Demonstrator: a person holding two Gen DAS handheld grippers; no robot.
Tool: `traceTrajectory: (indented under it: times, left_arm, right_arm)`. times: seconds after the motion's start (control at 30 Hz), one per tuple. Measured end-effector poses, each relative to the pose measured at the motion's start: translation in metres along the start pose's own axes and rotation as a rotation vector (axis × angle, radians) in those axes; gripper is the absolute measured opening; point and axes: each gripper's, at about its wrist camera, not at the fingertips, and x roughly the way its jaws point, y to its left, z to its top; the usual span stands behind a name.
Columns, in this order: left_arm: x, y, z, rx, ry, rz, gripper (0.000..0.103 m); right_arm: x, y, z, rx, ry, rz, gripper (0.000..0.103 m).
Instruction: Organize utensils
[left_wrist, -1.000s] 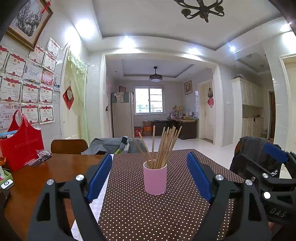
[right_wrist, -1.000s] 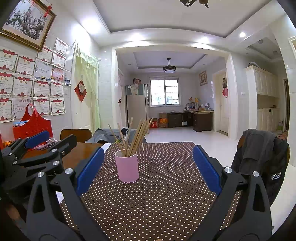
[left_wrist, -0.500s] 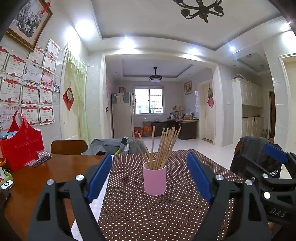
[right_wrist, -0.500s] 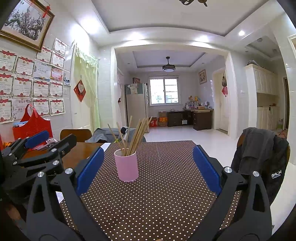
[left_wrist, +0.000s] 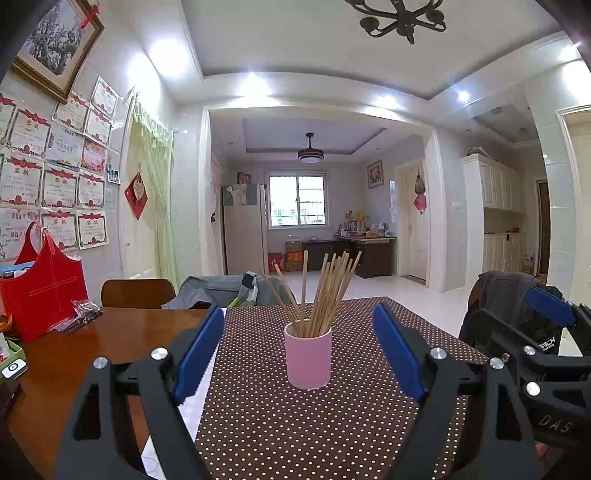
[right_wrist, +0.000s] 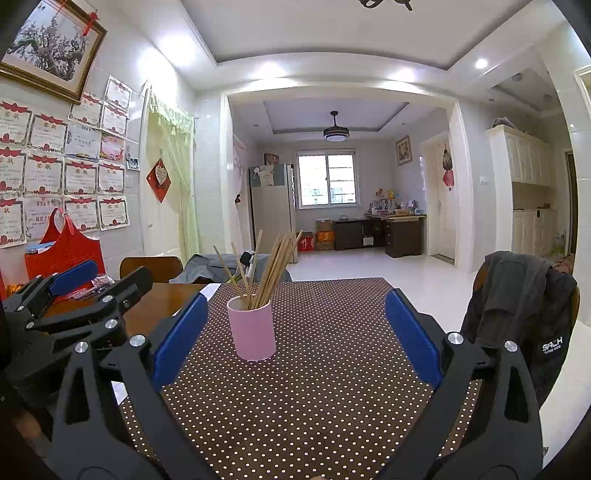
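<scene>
While both tools hover above the brown white-dotted tablecloth (left_wrist: 280, 428), the left gripper (left_wrist: 300, 347) has its blue-padded fingers spread wide and empty. Straight ahead of it, framed between those fingers, stands the pink cylindrical cup (left_wrist: 308, 360) holding a fan of wooden chopsticks (left_wrist: 325, 291). From the right gripper (right_wrist: 295, 332), likewise spread apart with nothing held, the cup (right_wrist: 252, 328) sits ahead and toward its left finger. A red tote bag (left_wrist: 40, 291) rests far off to the left on the wooden table (left_wrist: 70, 365).

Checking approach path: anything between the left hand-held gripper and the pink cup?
Nothing: in the left wrist view only bare dotted tablecloth lies between the open left hand-held gripper and the pink cup.
</scene>
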Motion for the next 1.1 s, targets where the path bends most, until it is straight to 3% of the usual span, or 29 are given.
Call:
traceTrajectory:
  times: [1.1]
  left_arm:
    - [0.0001,-0.0003,-0.0005,-0.002,0.001,0.001,0.081]
  right_arm:
    - [-0.0038,0.0092,-0.0028,0.014,0.017,-0.003,0.095]
